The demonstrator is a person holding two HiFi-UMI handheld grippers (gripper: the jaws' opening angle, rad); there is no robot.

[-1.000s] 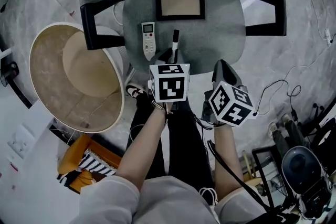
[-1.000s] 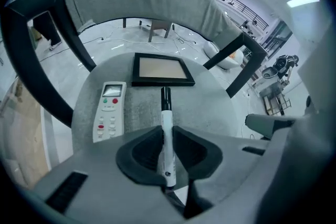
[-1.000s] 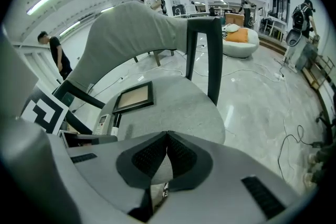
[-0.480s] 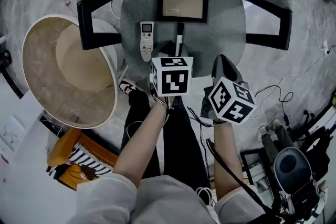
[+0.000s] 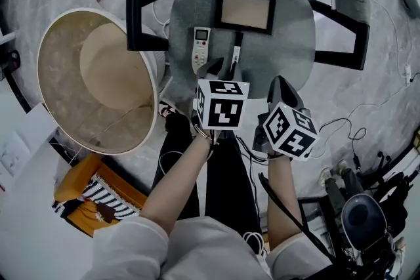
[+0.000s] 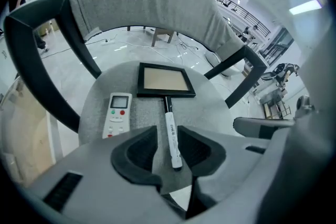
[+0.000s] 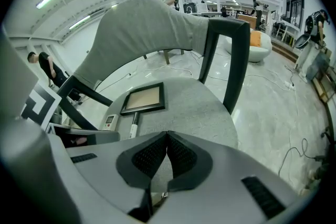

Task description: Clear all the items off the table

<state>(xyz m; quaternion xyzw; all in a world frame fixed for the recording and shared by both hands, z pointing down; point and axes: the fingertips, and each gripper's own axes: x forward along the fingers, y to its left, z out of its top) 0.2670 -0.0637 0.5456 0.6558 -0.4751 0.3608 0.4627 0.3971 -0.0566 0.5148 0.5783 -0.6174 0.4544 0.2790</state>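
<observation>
The table is a round grey seat [image 5: 282, 42]. On it lie a black-framed picture [image 5: 246, 10] [image 6: 165, 80], a white remote [image 5: 201, 48] [image 6: 117, 114] and a white marker with a black cap [image 5: 235, 56] [image 6: 171, 136]. My left gripper [image 5: 223, 69] [image 6: 167, 136] points down at the seat's near edge. Its jaws have just been opening, and the marker's near end lies between the pads with a gap on each side. My right gripper [image 5: 279, 85] [image 7: 167, 139] hovers to the right of it, shut and holding nothing.
Black armrests [image 5: 341, 29] flank the seat and a grey backrest [image 6: 152, 2] rises behind it. A large round beige basket [image 5: 98, 82] stands on the floor at the left. Cables and equipment [image 5: 361, 213] lie at the lower right, and an orange and striped item [image 5: 92, 197] at the lower left.
The head view has shifted a little. Both grippers stay over the seat's near edge, and the marker, remote and frame still lie on the seat.
</observation>
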